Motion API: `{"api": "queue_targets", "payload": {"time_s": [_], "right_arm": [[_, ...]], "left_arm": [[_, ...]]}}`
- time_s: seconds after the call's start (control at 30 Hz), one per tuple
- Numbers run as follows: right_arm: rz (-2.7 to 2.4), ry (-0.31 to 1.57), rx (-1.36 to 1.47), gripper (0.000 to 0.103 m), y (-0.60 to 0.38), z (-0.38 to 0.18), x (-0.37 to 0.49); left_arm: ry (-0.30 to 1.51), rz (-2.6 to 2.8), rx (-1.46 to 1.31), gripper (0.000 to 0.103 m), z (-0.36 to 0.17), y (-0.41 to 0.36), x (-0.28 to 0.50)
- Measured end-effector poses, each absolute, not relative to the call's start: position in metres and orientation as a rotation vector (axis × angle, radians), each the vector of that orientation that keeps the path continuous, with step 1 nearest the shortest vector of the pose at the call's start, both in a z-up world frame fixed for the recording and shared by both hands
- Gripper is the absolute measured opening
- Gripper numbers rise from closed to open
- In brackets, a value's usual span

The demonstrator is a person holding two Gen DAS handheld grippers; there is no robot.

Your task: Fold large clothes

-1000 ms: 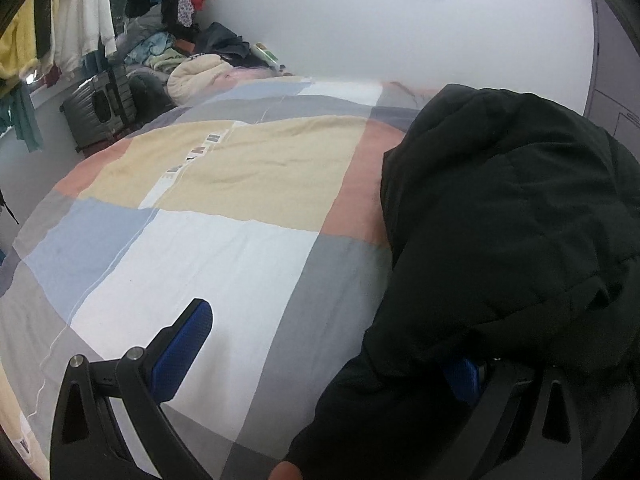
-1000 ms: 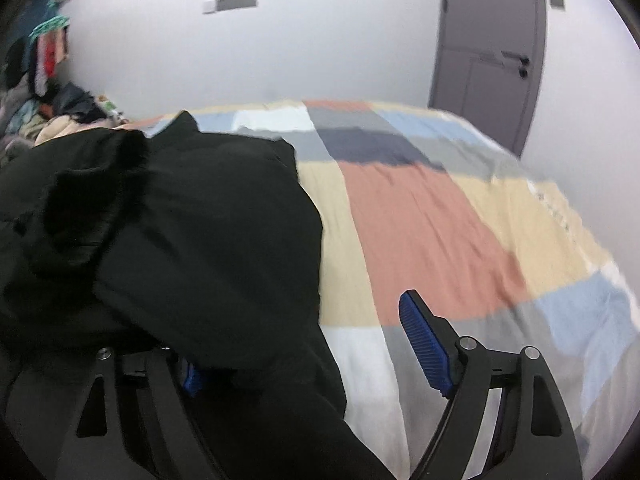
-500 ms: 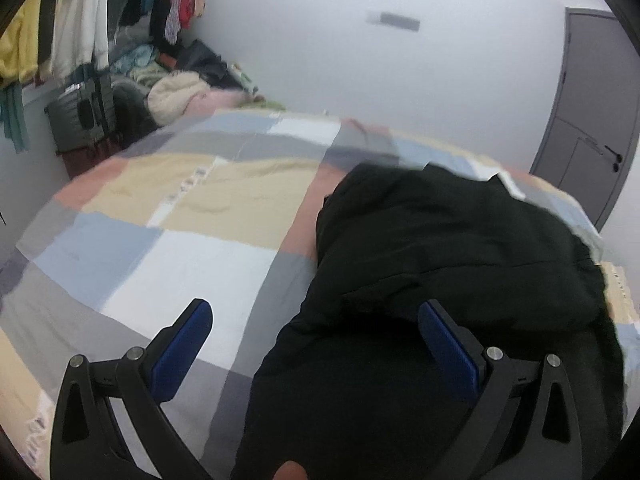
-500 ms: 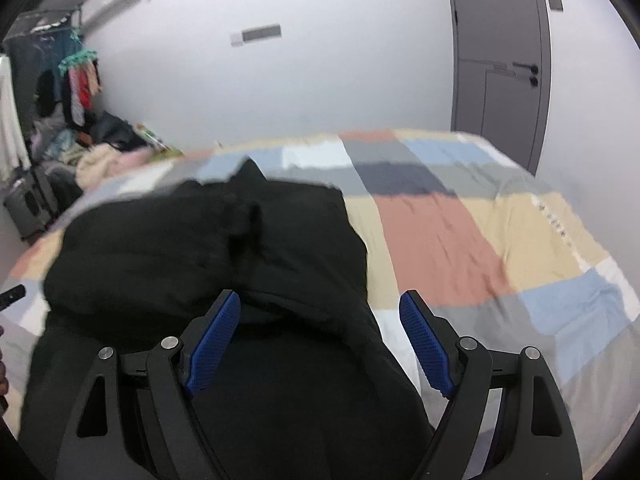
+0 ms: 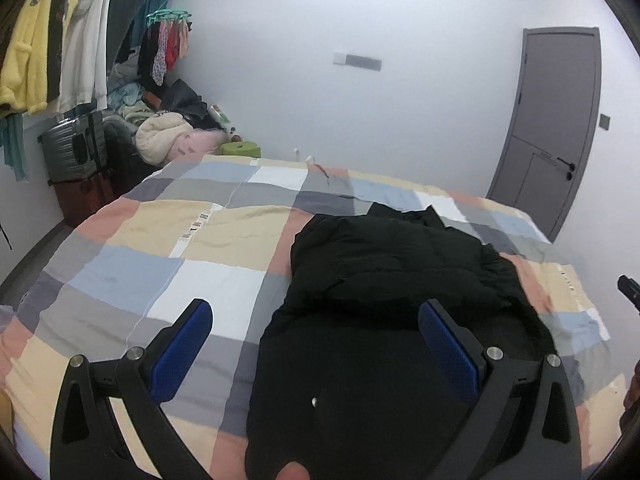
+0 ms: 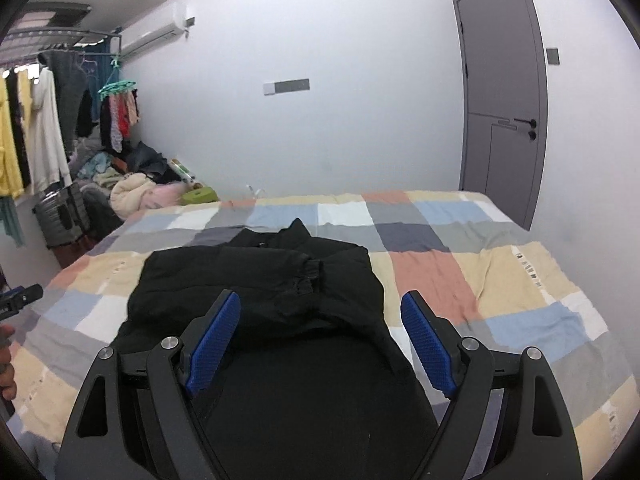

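A large black jacket [image 5: 384, 304] lies on the patchwork bedspread [image 5: 168, 252], its sleeves folded across the chest; it also shows in the right wrist view [image 6: 280, 300]. My left gripper [image 5: 316, 320] is open and empty, held above the jacket's lower left part. My right gripper [image 6: 320, 312] is open and empty, held above the jacket's lower middle. The tip of the right gripper [image 5: 628, 288] shows at the right edge of the left wrist view. The tip of the left gripper [image 6: 20, 298] shows at the left edge of the right wrist view.
A clothes rail with hanging garments [image 5: 60, 40] and a pile of clothes [image 5: 164, 136] stand left of the bed, with a grey suitcase [image 5: 76, 148] beside them. A grey door [image 6: 504, 92] is in the right wall. The bed's near edge is just below the grippers.
Both grippers have let go of the jacket's upper part and pulled back and up. The fabric they carried now lies folded flat over the jacket's chest.
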State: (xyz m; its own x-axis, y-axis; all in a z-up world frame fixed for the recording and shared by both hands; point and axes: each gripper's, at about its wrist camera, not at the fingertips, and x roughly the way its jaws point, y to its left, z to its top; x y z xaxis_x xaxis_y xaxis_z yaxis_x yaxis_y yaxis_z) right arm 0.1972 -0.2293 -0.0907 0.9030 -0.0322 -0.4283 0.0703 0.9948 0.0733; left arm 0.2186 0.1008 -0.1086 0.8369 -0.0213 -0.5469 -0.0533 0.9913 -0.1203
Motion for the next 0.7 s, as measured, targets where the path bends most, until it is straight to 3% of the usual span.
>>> {"api": "queue_targets", "payload": {"time_s": [0.37, 0.7], "right_arm": [[-0.012, 0.521, 0.094, 0.082, -0.227, -0.101, 0.133], [0.034, 0.717, 0.221, 0.082, -0.288, -0.143, 0.108]], "left_arm": [[0.681, -0.108, -0.133, 0.103, -0.103, 0.101, 0.151], [0.996, -0.130, -0.269, 0.103, -0.198, 0.142, 0.176]]}}
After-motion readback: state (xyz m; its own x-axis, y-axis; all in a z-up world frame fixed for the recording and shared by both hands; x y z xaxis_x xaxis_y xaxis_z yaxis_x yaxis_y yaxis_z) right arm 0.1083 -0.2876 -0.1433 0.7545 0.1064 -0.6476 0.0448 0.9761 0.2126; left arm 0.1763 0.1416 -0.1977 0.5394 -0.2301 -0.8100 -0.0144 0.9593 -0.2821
